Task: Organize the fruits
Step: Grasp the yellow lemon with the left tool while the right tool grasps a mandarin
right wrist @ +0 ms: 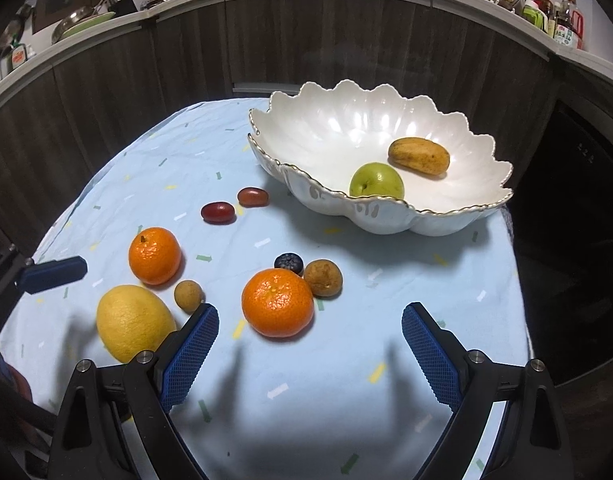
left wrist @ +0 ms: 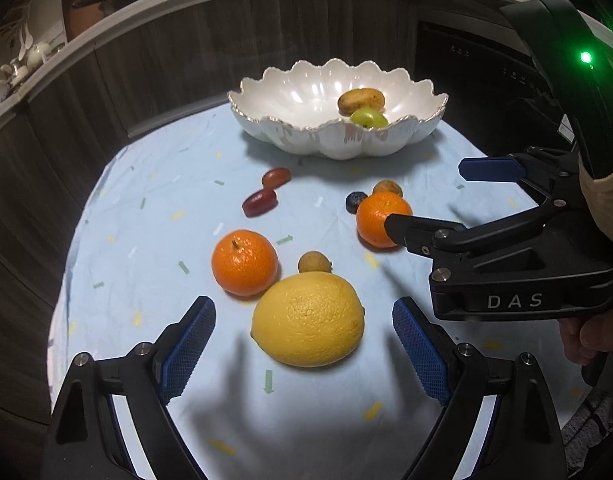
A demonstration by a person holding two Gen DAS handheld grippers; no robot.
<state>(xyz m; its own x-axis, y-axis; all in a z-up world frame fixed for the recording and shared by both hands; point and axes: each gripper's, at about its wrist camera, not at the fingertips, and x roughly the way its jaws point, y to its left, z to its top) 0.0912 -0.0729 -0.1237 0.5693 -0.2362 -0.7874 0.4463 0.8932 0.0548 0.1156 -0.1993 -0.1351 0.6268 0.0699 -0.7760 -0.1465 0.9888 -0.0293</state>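
Hovering wide open and empty, the left tool (left wrist: pixel 304 344) frames the big yellow lemon (left wrist: pixel 308 319); the right tool (right wrist: pixel 310 340) gapes behind a round orange mandarin (right wrist: pixel 277 303).

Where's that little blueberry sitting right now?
The blueberry lies on the blue cloth, short of the white bowl, tucked between the nearer orange and a small brown fruit.

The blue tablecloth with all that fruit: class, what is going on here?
A person is sorting fruit into the white scalloped ceramic bowl, which already holds a green apple and a brownish oblong fruit. The left tool hangs open around the large yellow lemon, not gripping it. The right tool is open just short of an orange mandarin. The remaining fruit lies on the cloth.
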